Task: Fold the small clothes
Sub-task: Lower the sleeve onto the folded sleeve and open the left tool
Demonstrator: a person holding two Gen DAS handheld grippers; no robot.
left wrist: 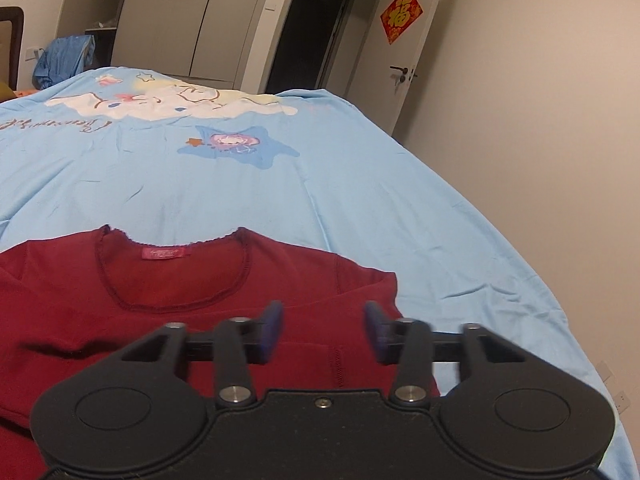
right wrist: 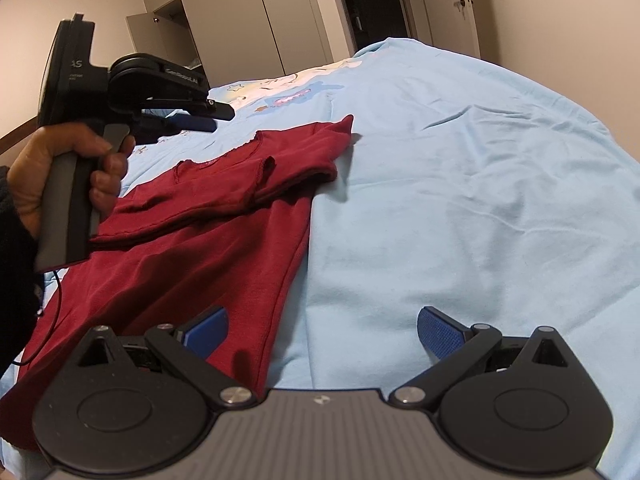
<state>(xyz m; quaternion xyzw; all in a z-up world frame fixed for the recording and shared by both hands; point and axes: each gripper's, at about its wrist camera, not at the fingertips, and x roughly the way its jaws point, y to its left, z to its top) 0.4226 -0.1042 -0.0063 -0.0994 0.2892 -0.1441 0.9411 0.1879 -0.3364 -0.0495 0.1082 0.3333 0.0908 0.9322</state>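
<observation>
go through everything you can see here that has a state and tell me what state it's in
Dark red long-sleeved shirt: flat on the bed, one sleeve folded across the chest.
Left hand-held gripper: open, empty, above the shirt.
Right hand-held gripper: open, empty.
White door with dark handle: open.

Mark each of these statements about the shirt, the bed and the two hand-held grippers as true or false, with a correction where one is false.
1. The dark red shirt lies on a light blue bedsheet. True.
2. The right hand-held gripper is clamped on the shirt's hem. False: its jaws stand wide open, holding nothing, over the shirt's side edge and the sheet.
3. A sleeve is folded across the shirt's body. True.
4. The left hand-held gripper grips the collar. False: it is open above the shirt, short of the neckline.
5. The neck label is pink. True.
6. The doorway beyond the bed is brightly lit. False: it is dark.
</observation>
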